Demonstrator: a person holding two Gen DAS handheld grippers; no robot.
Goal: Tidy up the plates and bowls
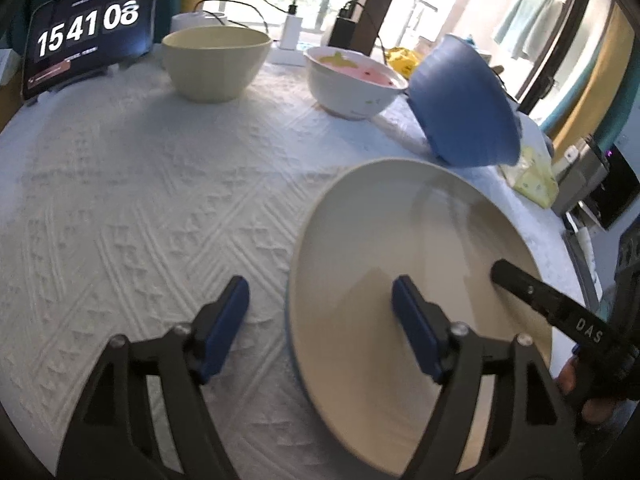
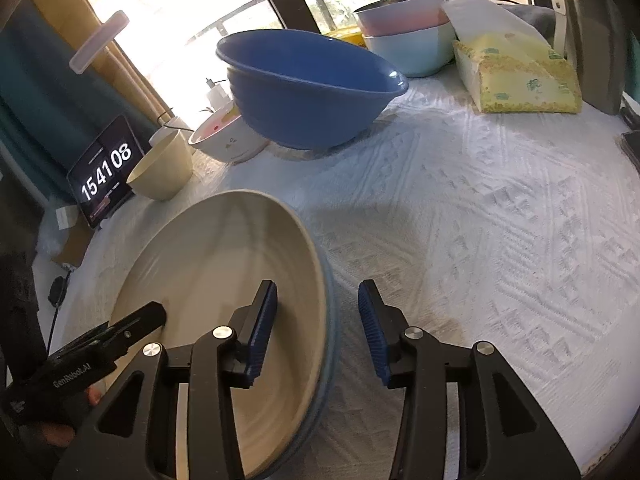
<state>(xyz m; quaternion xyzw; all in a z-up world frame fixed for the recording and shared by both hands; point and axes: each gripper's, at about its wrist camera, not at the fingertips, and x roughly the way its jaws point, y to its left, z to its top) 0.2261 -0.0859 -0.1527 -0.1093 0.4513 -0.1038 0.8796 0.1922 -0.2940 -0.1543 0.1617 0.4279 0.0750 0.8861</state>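
A cream plate (image 1: pixel 400 280) lies on the white patterned table (image 1: pixel 140 220), lower right of the left wrist view; its near edge is cut off by the claw frame. A blue rim under it peeks out, too thin to identify. The left claw (image 1: pixel 320 320) stands apart, one finger over the plate, one over cloth. The right claw (image 2: pixel 318 332) is also apart, straddling the plate's rim without pressing. The blue bowl (image 2: pixel 308 92) sits tilted beyond, beside a pink-lined bowl (image 2: pixel 224 136) and a cream bowl (image 2: pixel 164 168).
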